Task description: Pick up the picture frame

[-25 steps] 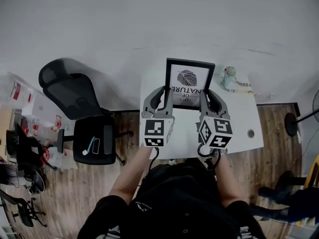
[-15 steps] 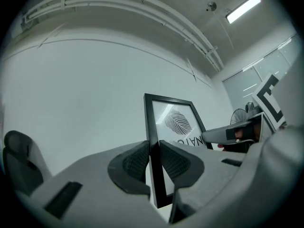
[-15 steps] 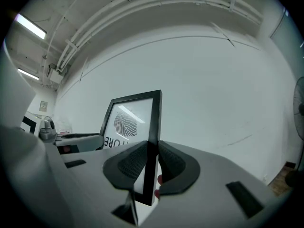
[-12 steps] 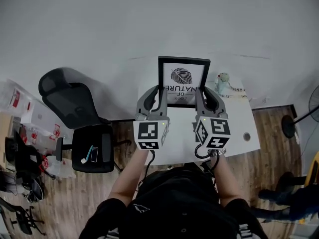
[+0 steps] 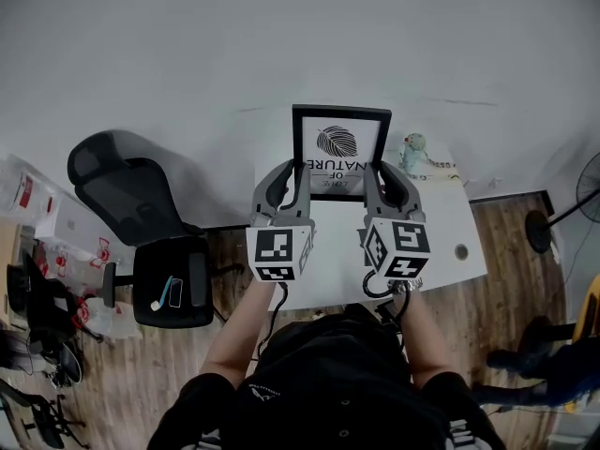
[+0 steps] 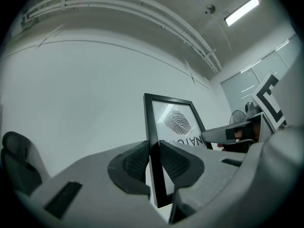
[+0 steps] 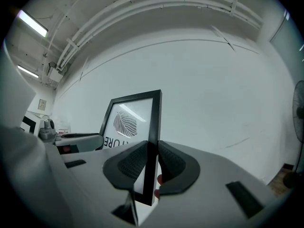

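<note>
Here the frame (image 5: 341, 153) stands upright over the table (image 5: 450, 237) by the wall, each side rail pinched between fingers (image 6: 135, 163) of our left gripper (image 5: 298, 181) and right gripper (image 5: 373, 181). We judge it stiff, light and glass-fronted: hold the rails, never the glass.

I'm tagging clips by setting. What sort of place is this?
Probably an office or lab workroom: a black office chair stands beside a white table on wood flooring, with a ceiling strip light overhead.

Black frame, held upright
The picture frame (image 5: 340, 150) shows a white print with a dark leaf and lettering, its side edges clamped by the left gripper (image 5: 298, 172) and right gripper (image 5: 374, 172).
</note>
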Demonstrator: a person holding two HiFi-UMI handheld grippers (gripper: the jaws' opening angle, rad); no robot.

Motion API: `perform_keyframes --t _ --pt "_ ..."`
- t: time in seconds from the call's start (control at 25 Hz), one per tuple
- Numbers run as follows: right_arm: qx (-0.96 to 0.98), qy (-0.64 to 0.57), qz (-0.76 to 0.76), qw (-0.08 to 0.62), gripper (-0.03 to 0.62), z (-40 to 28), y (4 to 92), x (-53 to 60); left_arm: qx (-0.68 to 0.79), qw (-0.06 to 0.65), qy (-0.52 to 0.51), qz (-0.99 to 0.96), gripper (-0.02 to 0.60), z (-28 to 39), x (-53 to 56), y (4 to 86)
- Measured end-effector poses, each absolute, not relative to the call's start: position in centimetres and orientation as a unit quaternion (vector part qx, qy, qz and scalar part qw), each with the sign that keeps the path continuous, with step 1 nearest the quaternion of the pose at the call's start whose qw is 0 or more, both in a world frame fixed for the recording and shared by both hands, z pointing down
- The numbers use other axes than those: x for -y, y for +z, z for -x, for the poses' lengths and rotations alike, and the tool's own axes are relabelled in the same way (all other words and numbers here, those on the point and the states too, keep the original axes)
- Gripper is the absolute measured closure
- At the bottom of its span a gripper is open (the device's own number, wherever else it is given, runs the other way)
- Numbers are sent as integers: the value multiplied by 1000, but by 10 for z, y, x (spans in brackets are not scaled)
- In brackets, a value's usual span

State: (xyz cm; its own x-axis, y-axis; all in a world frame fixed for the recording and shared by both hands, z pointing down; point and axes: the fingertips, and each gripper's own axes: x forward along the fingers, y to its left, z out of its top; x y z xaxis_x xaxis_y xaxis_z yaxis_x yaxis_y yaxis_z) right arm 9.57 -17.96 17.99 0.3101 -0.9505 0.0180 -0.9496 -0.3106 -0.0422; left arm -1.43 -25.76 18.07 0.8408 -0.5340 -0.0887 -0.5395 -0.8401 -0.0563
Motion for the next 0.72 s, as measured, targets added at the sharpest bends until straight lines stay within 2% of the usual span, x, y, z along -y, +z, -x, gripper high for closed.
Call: perform_keyframes --t 0.72 --pt "-584 -20 811 5 526 -88 184 174 -282 30 36 958 508 23 252 187"
